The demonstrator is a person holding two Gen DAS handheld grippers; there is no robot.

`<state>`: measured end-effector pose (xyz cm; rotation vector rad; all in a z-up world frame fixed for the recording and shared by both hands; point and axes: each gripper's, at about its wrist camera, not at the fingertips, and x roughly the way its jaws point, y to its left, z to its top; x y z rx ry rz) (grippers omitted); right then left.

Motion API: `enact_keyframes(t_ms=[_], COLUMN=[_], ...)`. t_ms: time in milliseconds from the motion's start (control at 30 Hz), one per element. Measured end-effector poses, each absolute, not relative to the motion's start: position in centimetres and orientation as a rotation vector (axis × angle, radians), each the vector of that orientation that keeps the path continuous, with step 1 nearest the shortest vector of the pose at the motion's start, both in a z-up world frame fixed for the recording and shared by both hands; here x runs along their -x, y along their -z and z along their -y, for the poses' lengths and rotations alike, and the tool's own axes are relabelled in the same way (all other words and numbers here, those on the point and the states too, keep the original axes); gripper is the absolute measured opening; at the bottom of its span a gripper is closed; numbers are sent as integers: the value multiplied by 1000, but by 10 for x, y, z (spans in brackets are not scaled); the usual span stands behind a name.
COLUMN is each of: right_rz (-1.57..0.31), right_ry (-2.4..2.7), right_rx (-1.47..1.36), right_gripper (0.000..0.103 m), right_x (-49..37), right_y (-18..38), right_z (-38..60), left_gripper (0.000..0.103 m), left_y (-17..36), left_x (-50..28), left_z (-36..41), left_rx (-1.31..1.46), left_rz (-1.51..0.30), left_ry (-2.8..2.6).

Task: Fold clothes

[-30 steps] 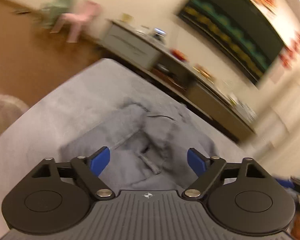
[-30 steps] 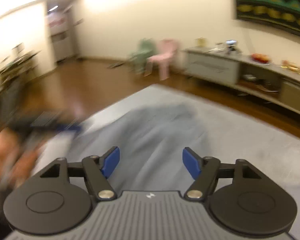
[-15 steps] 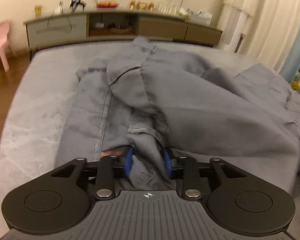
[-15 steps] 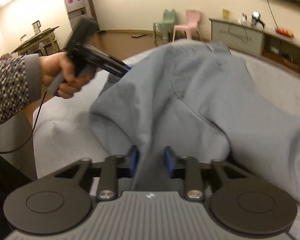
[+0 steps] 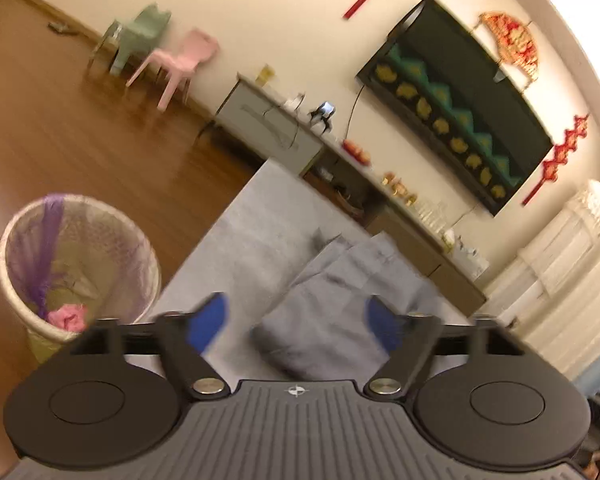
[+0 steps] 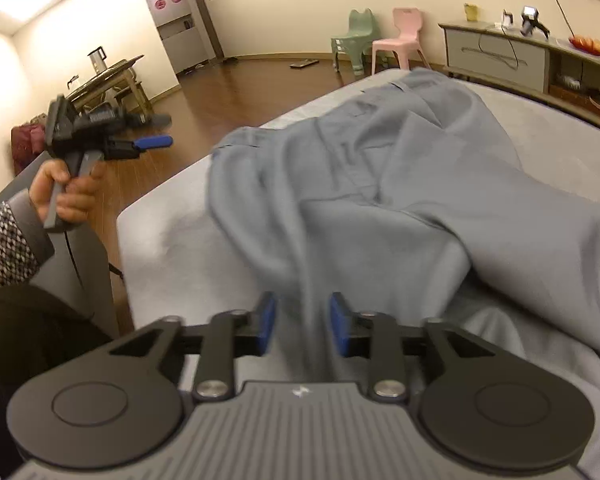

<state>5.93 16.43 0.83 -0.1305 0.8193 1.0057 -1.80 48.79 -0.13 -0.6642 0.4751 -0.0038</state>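
Observation:
Grey trousers lie rumpled on a grey bed; they also show in the left wrist view. My right gripper has its blue pads partly apart with a fold of the trousers running between them; the cloth looks loose. My left gripper is open and empty, lifted above the bed's left edge. It also shows in the right wrist view, held in a hand off the bed's left side.
A lined waste basket stands on the wood floor left of the bed. A low TV cabinet runs along the far wall, with pink and green child chairs beside it.
My left gripper has let go of the trousers, opened and pulled away to the left off the bed. My right gripper's pads have spread wider around the fold.

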Motion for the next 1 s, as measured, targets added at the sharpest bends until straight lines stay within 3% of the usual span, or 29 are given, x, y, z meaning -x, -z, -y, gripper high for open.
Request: enact_keyframes(t_ms=[167,267,333,433,700,933,967,1000], right_rz=[-827,-863,-867,-850,-706,-806,-817,-828], right_ry=[-857,-671,-527,-282,315,357,347,336], right_rx=[-10,-161,-290,-490,-874,-944,-928,-912], right_gripper=[56,60,71,79,81,81,79,77], right_x=[-45,-48,-47,-38,20,-39,-49,-60], right_y=[-26,-31,-31,-24,12,55,57,59], right_z=[-101,-36,20,108,286,317,315,313], left_gripper=[96,96,96,96,95,96,93,77], left_y=[-27,-17,-6,14,-1,18,21,21], left_x=[-27,-68,-86,-95,-72,-106,-110,-116], left_z=[-426,-389,-376,-370,-357,-308,-308,-310], left_rx=[664,640,625,658,763,682,671,653], left_rz=[-630,-784,-853,-913,-837,-964,-962,-948], left_ry=[94,46,1,-85,-96,-90,-117,-140])
